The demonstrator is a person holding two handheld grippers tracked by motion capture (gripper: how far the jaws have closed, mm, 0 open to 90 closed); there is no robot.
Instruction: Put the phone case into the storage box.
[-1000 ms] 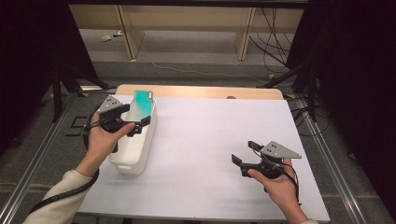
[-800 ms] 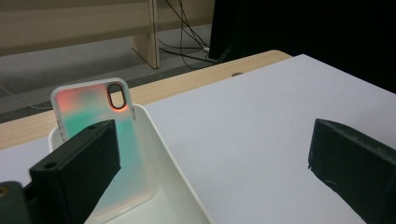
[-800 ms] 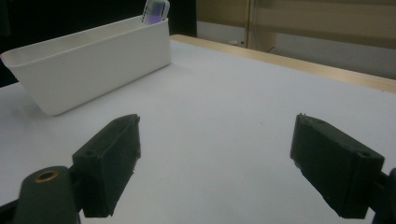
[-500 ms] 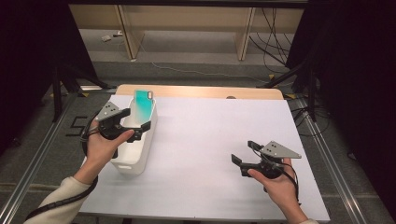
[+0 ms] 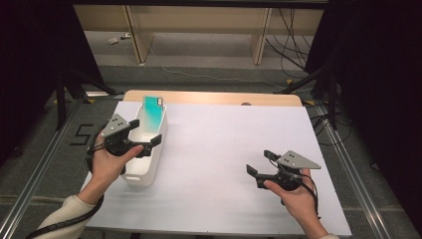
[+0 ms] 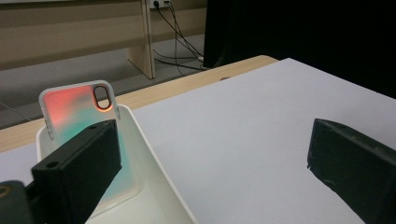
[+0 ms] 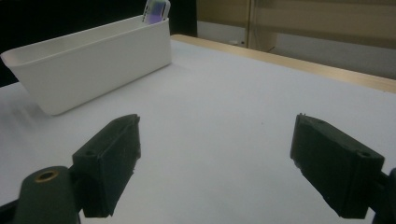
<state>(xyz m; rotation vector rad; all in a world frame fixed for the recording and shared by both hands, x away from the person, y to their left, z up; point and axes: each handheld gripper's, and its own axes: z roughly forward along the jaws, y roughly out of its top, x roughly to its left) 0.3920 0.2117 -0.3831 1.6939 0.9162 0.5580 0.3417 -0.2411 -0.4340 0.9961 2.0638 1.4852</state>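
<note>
A phone case [image 5: 152, 116] with a teal-to-orange back stands leaning against the far end of a long white bin [image 5: 147, 172] at the table's left. In the left gripper view the case [image 6: 74, 110] rises from the bin [image 6: 156, 175], just beyond my left jaw. My left gripper [image 5: 145, 133] is open over the bin's middle, a short way nearer than the case, with nothing between its jaws [image 6: 210, 154]. My right gripper [image 5: 260, 163] is open low over the white table [image 5: 219, 134] at the right, holding nothing. From there the bin [image 7: 93, 63] and the case's top [image 7: 157, 9] lie far off.
A wooden strip [image 5: 214, 97] runs along the table's far edge. Beyond it are wooden furniture legs [image 5: 262, 35] and cables [image 5: 293, 30] on the floor. Metal rails [image 5: 358, 164] flank the table. Bare white surface spreads between the bin and my right gripper.
My left gripper has drawn back toward the person along the bin, away from the phone case, which stays leaning in place. The right gripper has not moved.
</note>
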